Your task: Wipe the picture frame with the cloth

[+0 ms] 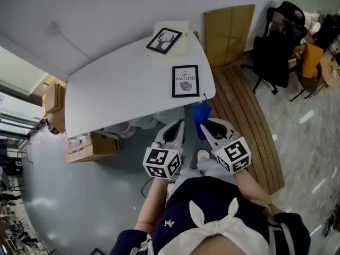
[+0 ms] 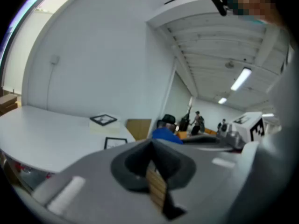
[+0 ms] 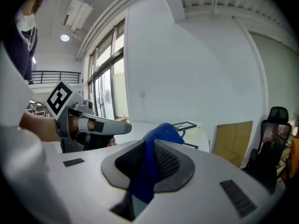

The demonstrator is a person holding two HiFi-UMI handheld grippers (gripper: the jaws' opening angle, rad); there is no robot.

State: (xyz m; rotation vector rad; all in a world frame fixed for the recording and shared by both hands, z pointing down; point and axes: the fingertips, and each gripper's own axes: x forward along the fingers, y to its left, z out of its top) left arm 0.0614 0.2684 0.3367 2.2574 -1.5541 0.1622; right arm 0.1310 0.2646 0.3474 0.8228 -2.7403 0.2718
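Gripping the cloth [image 3: 148, 171] tight in the right gripper [image 1: 208, 125], left gripper [image 1: 178, 127] jaws together and empty, both hang short of the table [image 1: 117, 84] where the frame [image 1: 185, 81] lies flat, so by my read all the wiping is ahead.

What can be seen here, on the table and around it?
table: one, white, centre.
deer frame: one, black, at the table's far edge, on a pale slab.
NATURE frame: one, black, flat near the table's right edge.
cloth: one, blue, just off the table's near edge.
cardboard sheet: one, brown, against the far wall.
office chair: one, black, far right.
cardboard box: one, brown, on the floor under the table.
left tool: one, grey-white, jaws together, empty.
right tool: one, grey-white, shut on the cloth.
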